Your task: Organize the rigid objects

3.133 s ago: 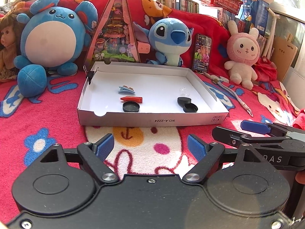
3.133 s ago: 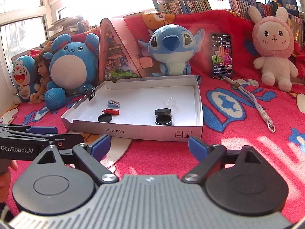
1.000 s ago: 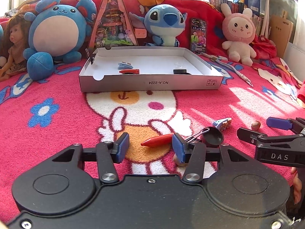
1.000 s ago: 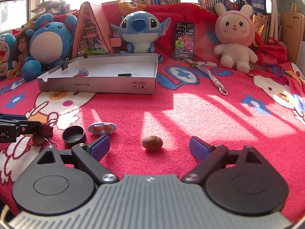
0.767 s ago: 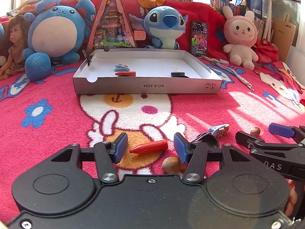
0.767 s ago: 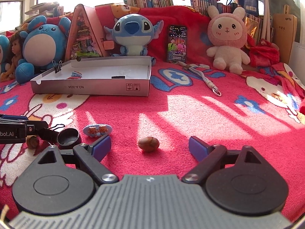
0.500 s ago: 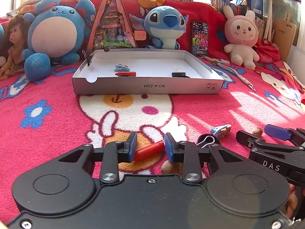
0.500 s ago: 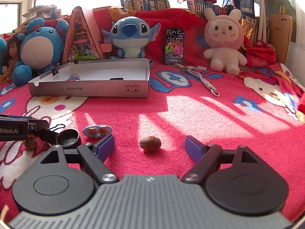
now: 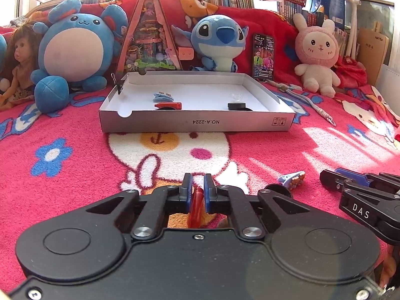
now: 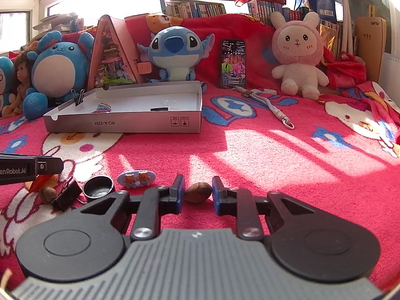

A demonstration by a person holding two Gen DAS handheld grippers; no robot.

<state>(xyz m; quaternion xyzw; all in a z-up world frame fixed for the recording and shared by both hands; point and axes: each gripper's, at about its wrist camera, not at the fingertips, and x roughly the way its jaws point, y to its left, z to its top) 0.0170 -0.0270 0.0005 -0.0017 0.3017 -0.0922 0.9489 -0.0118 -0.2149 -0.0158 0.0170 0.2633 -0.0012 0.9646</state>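
Note:
My left gripper (image 9: 197, 190) is shut on a red crayon-shaped piece (image 9: 196, 210) low over the blanket. My right gripper (image 10: 197, 195) has its jaws close on either side of a brown nut (image 10: 198, 192) on the blanket, and I cannot tell whether the pads touch it. A white cardboard tray (image 9: 195, 125) stands farther back with a red piece (image 9: 168, 105), a blue clip (image 9: 163, 96) and black caps (image 9: 236, 105) inside. A blue bear clip (image 10: 136, 178), a black cap (image 10: 98, 188), a binder clip (image 10: 66, 196) and another nut (image 10: 47, 195) lie at the left in the right wrist view.
Plush toys line the back: a blue round one (image 9: 72, 50), Stitch (image 9: 218, 42), a pink rabbit (image 9: 317, 55) and a doll (image 9: 18, 65). A phone (image 9: 263, 56) leans upright. A lanyard (image 10: 270, 107) lies right of the tray. A triangular display box (image 9: 151, 40) stands behind it.
My left gripper has closed on the red crayon piece and turned it end-on. My right gripper has narrowed around the brown nut.

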